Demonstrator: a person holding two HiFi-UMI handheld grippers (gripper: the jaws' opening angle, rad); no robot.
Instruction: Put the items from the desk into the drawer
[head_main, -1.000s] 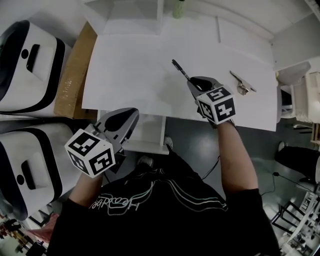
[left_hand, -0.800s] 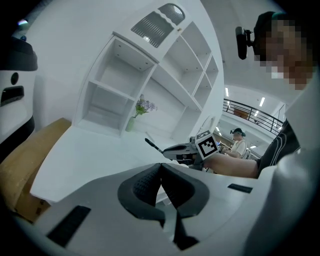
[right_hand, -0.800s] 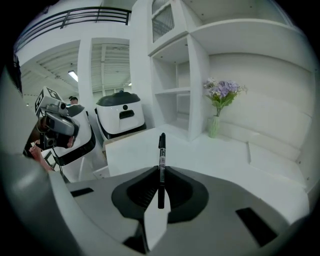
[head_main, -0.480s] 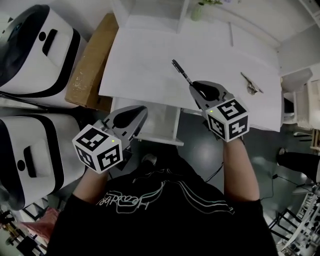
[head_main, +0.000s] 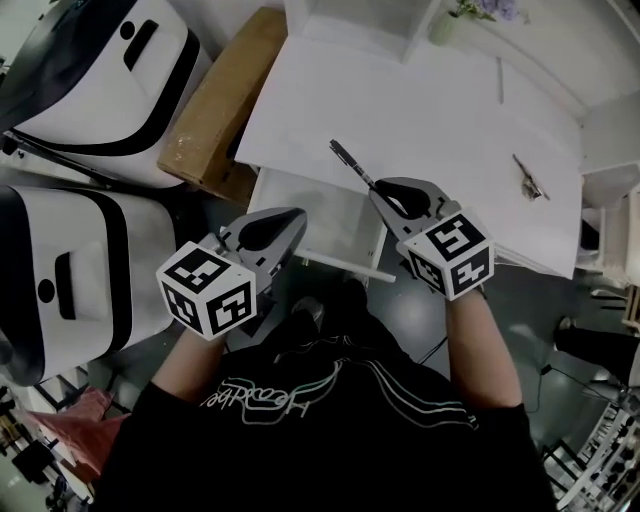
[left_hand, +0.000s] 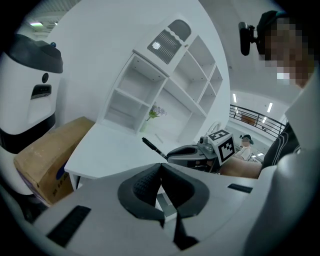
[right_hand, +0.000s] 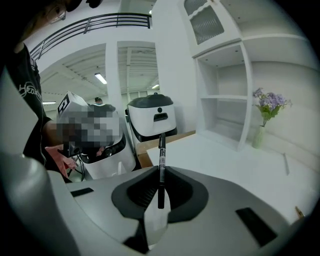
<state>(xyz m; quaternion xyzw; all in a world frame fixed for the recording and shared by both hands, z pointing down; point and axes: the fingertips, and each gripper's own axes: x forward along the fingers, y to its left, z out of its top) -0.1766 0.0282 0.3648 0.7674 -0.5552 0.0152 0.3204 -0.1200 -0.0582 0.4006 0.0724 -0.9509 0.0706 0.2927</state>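
Right fingers: the right gripper (right_hand: 161, 171) has its jaws closed on a black pen (right_hand: 161, 152); the pads clamp its lower half and the rest stands out past the tips.
Left fingers: the left gripper (left_hand: 160, 166) has its pads pressed together with nothing between them.
Pen and jaws: in the head view the pen (head_main: 352, 165) slants up and to the left from the right gripper (head_main: 379, 191), its free end over the white desk (head_main: 440, 110).
Right hand pose: forearm stretched forward, gripper tips about at the desk's front edge, beside the open drawer (head_main: 320, 220).
Left hand pose: the left gripper (head_main: 290, 220) is held low by the drawer's left front corner, pointing toward the right one.
Drawer: pulled out under the desk; I cannot see anything lying in the part that shows.
Still on desk: a small metal item (head_main: 530, 178) far to the right, well apart from both grippers.
Change: a second ago the right gripper held the pen further in over the desk top; it has drawn back to the front edge.
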